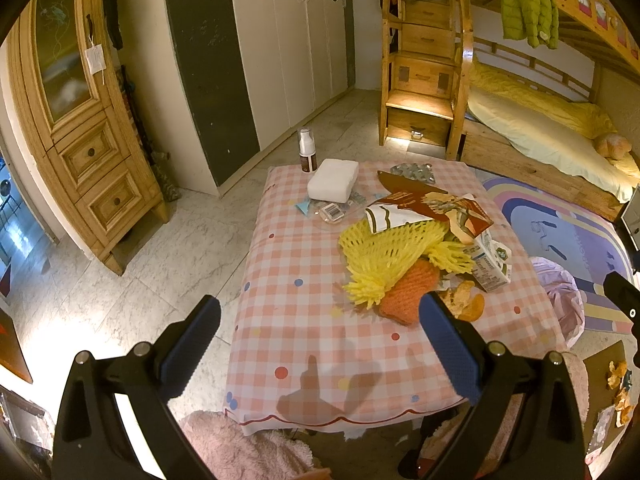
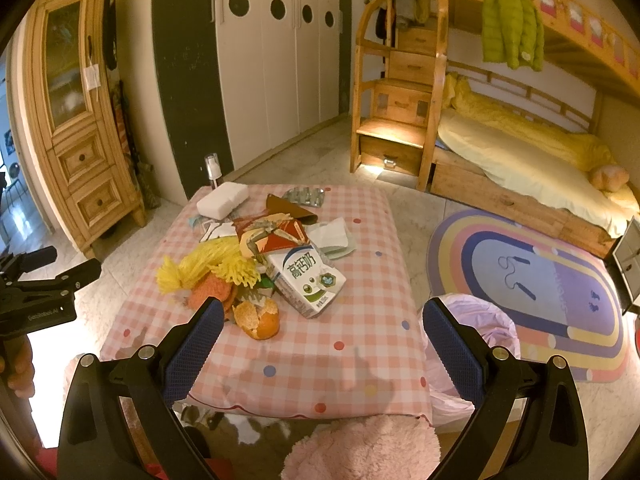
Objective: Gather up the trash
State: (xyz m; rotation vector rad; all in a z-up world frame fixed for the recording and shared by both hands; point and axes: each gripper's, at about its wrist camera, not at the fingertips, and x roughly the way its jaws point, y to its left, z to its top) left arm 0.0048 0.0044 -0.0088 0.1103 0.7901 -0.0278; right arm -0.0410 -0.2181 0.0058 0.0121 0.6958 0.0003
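Starting out, we hold both grippers, left (image 1: 320,344) and right (image 2: 322,344), wide open and empty above the table (image 2: 360,380). Next we should grab the peel (image 2: 258,318) and drop it in the bag (image 2: 486,322).

A low table under a pink checked cloth (image 2: 352,344) fills the frame's centre. On it, a heap: yellow foam fruit nets (image 2: 208,266), orange peel (image 2: 258,318), a milk carton (image 2: 306,280), torn wrappers (image 2: 272,236), blister packs (image 2: 306,196), and at upper left a white block (image 2: 222,199) and a pump bottle (image 1: 307,155).
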